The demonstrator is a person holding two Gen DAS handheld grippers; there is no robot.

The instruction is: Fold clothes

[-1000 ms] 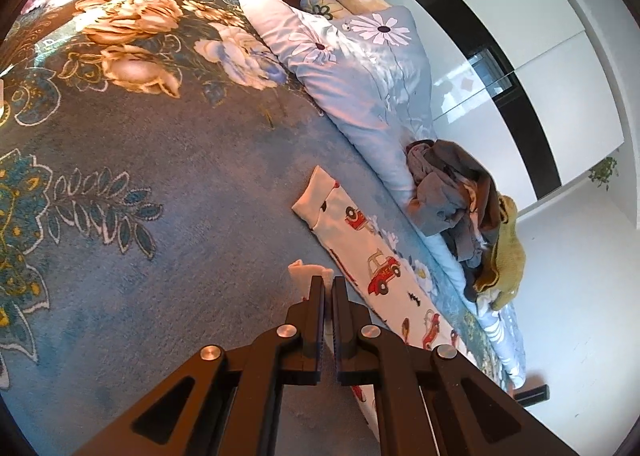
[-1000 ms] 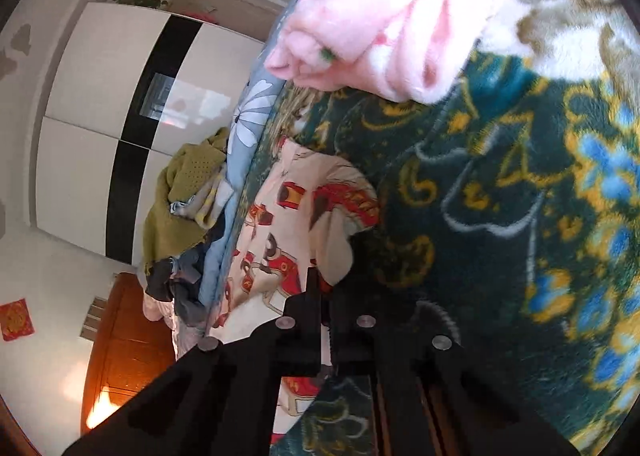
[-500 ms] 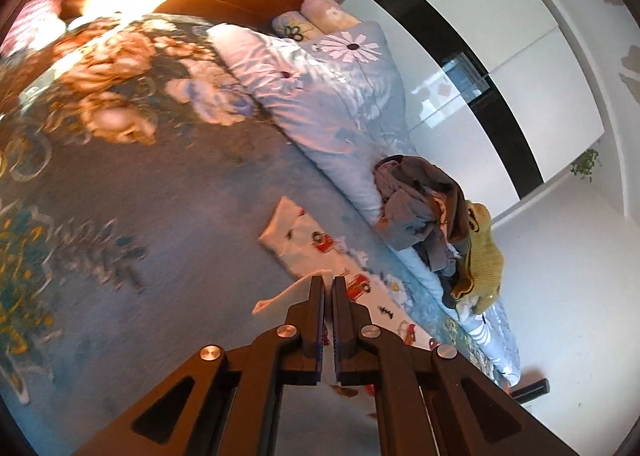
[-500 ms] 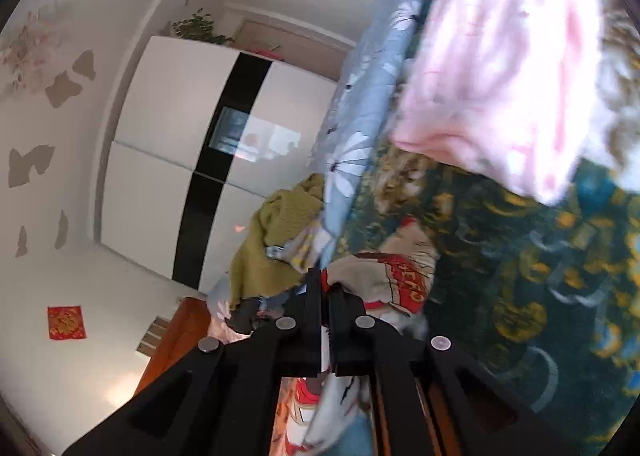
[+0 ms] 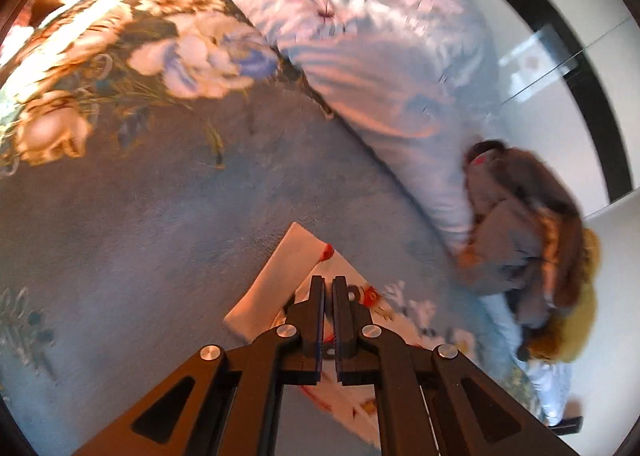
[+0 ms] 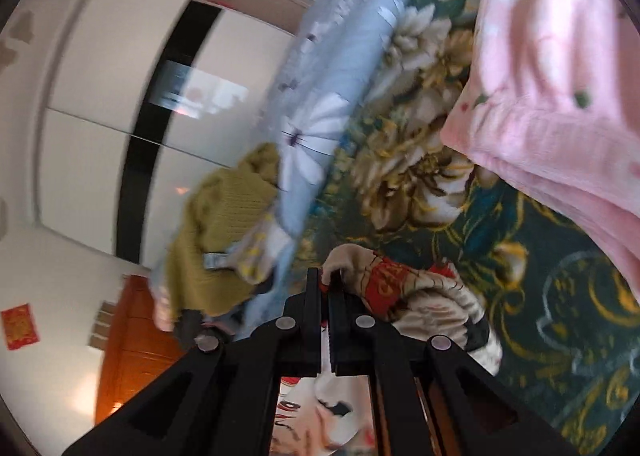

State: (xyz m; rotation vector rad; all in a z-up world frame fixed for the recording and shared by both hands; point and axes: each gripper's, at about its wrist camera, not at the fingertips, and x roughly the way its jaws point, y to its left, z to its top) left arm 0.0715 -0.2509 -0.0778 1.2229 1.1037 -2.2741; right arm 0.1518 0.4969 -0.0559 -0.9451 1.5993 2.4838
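Note:
A white garment printed with red cars (image 5: 280, 288) lies on the blue floral blanket (image 5: 140, 224). My left gripper (image 5: 328, 284) is shut on its edge and holds it over the rest of the cloth. In the right wrist view my right gripper (image 6: 325, 276) is shut on a bunched end of the same car-print garment (image 6: 404, 288), lifted above the dark green floral blanket (image 6: 540, 316). The pinched cloth between both pairs of jaws is mostly hidden.
A pale blue flowered quilt (image 5: 380, 68) runs along the bed's far side. A heap of grey, brown and mustard clothes (image 5: 532, 248) lies on it, also in the right wrist view (image 6: 224, 232). A folded pink garment (image 6: 560, 96) lies on the blanket. White wardrobe (image 6: 100, 128) behind.
Both grippers have lifted and swung with the car-print garment. The left end has been carried over the rest of the cloth. Both views are motion blurred now.

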